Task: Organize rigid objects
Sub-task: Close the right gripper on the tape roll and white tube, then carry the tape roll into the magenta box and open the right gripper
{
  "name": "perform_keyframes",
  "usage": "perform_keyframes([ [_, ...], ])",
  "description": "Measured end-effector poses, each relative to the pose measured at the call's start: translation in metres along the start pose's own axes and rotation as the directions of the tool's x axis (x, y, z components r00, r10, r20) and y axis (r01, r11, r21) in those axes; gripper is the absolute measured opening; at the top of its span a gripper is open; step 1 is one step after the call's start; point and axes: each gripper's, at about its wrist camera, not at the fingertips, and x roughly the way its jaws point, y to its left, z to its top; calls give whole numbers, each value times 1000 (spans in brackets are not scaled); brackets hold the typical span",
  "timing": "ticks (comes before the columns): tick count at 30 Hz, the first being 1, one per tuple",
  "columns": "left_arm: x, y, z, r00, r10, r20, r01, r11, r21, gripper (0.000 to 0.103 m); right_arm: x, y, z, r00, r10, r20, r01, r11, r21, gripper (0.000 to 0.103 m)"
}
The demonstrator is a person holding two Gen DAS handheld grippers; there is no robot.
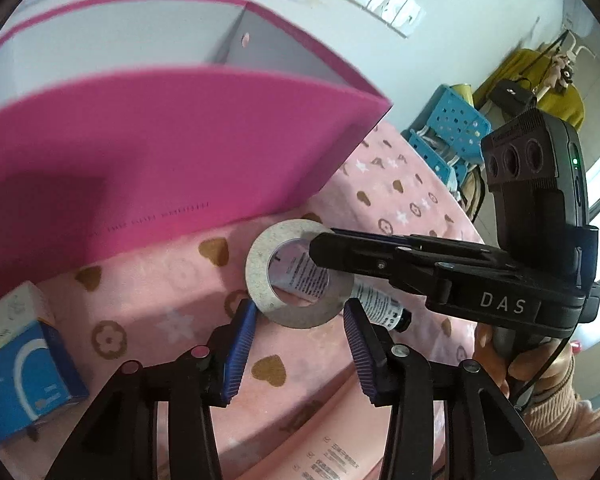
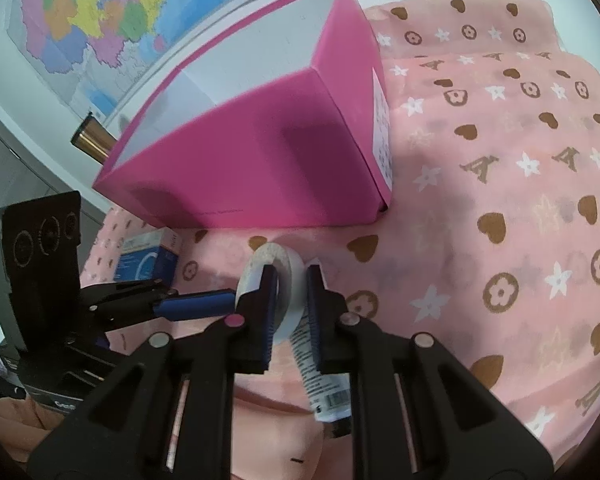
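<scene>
Where tools cross — tube (image 1: 300,276) half-hidden

I see a magenta cardboard box (image 2: 260,160), a pink cloth (image 2: 500,200) with brown hearts and white stars, and an off-white tape roll (image 1: 296,272).

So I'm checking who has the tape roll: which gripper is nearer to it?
Right. The right gripper is shut on the tape roll's wall, one finger through its hole. The left gripper is open just short of it.

"DAS" on right gripper (image 1: 320,250); tube print seemingly illegible
</scene>
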Motion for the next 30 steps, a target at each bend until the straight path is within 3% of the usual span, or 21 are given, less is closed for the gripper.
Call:
perform_keyframes([
  [6, -30, -15, 6, 997, 24, 79, -28, 999, 45, 45, -26, 19, 6, 998, 34, 60, -32, 999, -38, 16],
  [16, -72, -43, 42, 973, 73, 218, -105, 985, 138, 45, -69, 53, 44, 976, 80, 204, -53, 990, -131, 16],
  [24, -65, -33, 79, 963, 138, 232, -173, 975, 138, 45, -58, 43, 82, 969, 94, 229, -75, 993, -93, 16],
  [30, -53, -20, 94, 966, 152, 209, -179, 977, 118, 45, -44, 37, 97, 975, 66, 213, -53, 997, -65, 17],
])
